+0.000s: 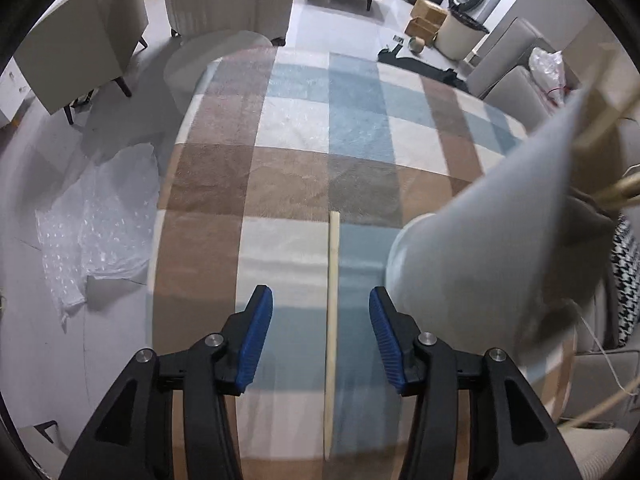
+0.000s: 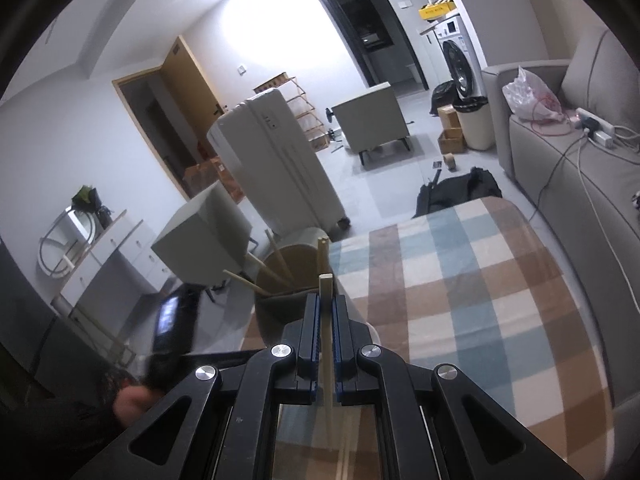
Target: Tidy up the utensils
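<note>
Left hand-held gripper [image 1: 321,312]: jaws spread wide over one chopstick [image 1: 332,320] lying flat on the checked-cloth counter [image 1: 280,168]. Right hand-held gripper [image 2: 326,312]: jaws clamped on a second chopstick [image 2: 325,284], beside the utensil holder [image 2: 288,276] at the counter's left edge

Both views are dim and cool-toned, curving into black at the edges. Far ahead of the right tool [image 2: 327,312], glare whitens the wall [image 2: 256,12]. Right of the left tool [image 1: 321,300], the holder [image 1: 500,232] is smeared by blur.
</note>
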### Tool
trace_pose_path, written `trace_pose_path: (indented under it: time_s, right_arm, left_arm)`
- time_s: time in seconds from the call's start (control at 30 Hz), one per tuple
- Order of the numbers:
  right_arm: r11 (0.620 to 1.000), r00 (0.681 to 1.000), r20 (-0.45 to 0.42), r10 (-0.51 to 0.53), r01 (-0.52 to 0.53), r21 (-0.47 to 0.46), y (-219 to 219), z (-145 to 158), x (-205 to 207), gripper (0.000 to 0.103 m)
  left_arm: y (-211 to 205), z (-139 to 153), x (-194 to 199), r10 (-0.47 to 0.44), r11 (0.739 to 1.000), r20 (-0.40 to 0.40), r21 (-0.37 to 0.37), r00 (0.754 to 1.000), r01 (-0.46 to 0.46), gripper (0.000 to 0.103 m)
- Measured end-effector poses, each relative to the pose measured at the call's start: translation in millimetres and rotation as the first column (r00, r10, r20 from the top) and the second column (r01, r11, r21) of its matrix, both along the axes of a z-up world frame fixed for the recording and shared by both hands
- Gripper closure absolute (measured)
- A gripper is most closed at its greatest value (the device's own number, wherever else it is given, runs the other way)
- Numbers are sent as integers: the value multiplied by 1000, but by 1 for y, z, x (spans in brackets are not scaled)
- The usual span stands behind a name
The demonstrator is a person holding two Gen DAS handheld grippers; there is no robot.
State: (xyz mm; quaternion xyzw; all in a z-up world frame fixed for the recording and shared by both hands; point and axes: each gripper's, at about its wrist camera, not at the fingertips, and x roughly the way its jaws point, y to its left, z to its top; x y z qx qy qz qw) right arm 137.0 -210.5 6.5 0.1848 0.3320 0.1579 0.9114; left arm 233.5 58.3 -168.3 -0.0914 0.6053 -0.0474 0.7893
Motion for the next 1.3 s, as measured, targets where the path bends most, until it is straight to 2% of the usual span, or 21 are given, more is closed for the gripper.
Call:
trace_pose_path:
  time_s: [0.1,0.17,0.37,0.5,0.7,0.87,1.1,1.17,1.2,1.23,1.27,1.3]
  right_arm:
    - [1000,1000,-5,-4,4,5,-2,-2,2,98]
    - [1000,1000,-3,-5,5,9,-2,-1,3,98]
    - [1000,1000,-1,-5,5,17,-3,-2,3,98]
    - [1000,1000,-2,-11,11,20,-3,-2,3,98]
    - [1000,1000,-5,-2,2,20,-1,-2,2,98]
    - [1000,1000,6,-3,3,6,0,-1,0,98]
    - [1000,1000,-2,-5,5,9,2,0,1,98]
    - [1000,1000,2,-4,4,7,3,2,1,98]
    - [1000,1000,4,-3,3,8,3,2,0,98]
    - [1000,1000,6,-3,3,7,3,3,0,98]
    - [1000,1000,7,-3,2,9,4,3,-1,98]
    - [1000,1000,8,-1,1,10,4,4,-1,98]
  left_arm:
    - [1,-8,5,3,1000,-23,19,1000,-3,58]
    - [4,-10,6,14,999,-12,45,1000,-13,58]
    - [10,-15,12,36,999,-19,-9,999,-36,58]
    - [11,-15,9,35,999,-23,-13,999,-35,58]
    - [5,-18,11,2,999,8,48,1000,-3,57]
    - [-11,-20,16,-61,984,22,172,998,56,56]
    - [-3,-21,15,-80,982,8,174,997,77,55]
    - [-3,-20,15,-73,984,-5,166,997,73,59]
    - [-3,-19,15,-67,984,-7,166,998,67,69]
    - [-2,-19,15,-63,984,-9,164,998,64,89]
    - [1,-18,13,-54,988,-17,145,998,56,101]
    - [1,-18,13,-46,991,-24,127,999,48,101]
